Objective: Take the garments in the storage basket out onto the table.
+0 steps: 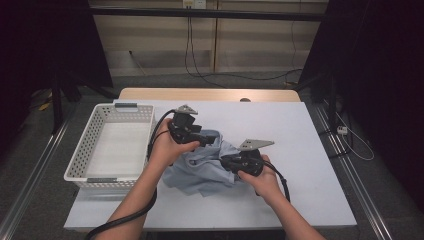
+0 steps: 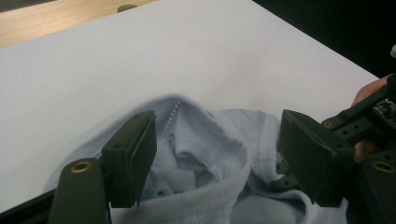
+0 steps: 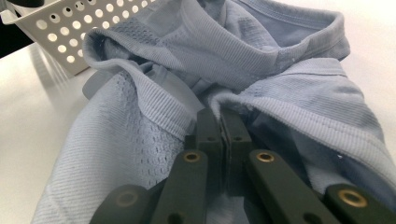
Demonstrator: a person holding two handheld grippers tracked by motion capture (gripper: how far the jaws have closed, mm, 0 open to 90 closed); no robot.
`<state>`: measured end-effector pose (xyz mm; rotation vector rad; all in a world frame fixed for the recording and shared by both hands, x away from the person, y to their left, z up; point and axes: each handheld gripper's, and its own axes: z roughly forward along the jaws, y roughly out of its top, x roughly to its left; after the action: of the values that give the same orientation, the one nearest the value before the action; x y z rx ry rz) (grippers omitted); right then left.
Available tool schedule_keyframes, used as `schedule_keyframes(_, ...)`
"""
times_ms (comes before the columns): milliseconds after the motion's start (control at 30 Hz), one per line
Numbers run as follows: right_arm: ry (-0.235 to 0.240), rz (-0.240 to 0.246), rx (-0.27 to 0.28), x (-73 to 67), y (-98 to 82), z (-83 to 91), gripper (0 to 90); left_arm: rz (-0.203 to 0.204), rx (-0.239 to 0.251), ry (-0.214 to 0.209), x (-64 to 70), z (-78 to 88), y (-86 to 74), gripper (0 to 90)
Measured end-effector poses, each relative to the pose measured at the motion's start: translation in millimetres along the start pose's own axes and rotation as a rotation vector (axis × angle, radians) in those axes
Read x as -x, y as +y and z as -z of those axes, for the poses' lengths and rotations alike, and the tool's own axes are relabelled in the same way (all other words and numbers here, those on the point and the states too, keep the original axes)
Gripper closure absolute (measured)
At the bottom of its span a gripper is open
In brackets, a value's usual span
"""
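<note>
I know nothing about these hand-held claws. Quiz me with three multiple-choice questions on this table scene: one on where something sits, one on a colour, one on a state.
1. Where is the white basket?
A. left of the garment
B. right of the garment
C. on top of the garment

2. What colour is the garment?
A. red
B. pale blue
C. black

3. How do the two claws stand?
A. both open
B. both shut
C. left open, right shut on the cloth

Answers:
1 A, the high view shows it left of the garment.
2 B, the knit fabric is pale blue.
3 C, the left claw gapes wide over the cloth, while the right claw pinches a fold.
</note>
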<state>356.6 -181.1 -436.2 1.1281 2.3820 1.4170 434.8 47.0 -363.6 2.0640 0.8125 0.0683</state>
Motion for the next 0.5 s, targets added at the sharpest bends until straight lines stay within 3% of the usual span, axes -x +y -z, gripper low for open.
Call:
schedule_keyframes(300, 0.002, -0.006, 0.004, 2.7, 0.5, 0.9, 89.2, -0.019, -0.066, -0.034, 1.8, -29.6, 0.0, 35.0)
schedule_keyframes(500, 0.006, -0.01, 0.003, 3.2, 0.5, 1.3, 89.2, -0.02, -0.096, -0.024, 0.6, -39.7, -6.1, 38.9)
